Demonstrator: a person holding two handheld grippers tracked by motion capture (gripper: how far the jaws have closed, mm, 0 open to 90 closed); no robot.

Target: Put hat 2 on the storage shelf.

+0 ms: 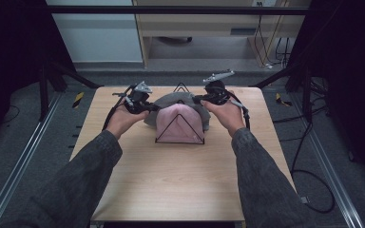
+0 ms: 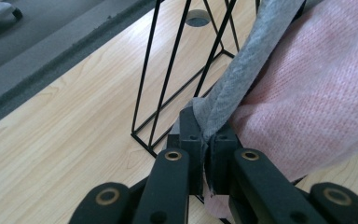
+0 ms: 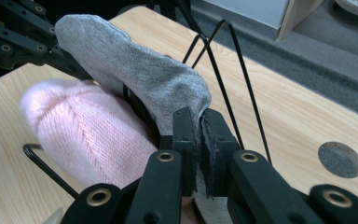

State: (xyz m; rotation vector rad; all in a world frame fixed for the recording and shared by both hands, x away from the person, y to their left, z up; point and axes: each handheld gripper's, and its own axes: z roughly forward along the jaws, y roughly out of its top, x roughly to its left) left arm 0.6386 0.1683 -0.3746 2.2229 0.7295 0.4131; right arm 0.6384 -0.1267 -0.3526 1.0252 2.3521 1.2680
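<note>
A grey cloth [image 1: 173,99] is stretched between my two grippers above the back of a black wire rack [image 1: 180,141] at the table's middle. My left gripper [image 1: 148,107] is shut on its left edge, and the left gripper view shows the jaws [image 2: 204,126] pinching the grey fabric [image 2: 251,56]. My right gripper [image 1: 197,99] is shut on the right edge, with its jaws [image 3: 196,116] clamped on the grey cloth [image 3: 135,70]. A pink knit cloth [image 1: 179,124] is draped over the rack's front triangle, just below the grey one [image 2: 317,93] [image 3: 88,135].
The wooden table [image 1: 171,180] has bare surface in front of the rack and to both sides. A round hole [image 3: 340,159] sits in the tabletop behind the rack. Black frame posts and cables [image 1: 309,142] stand on the floor beside the table.
</note>
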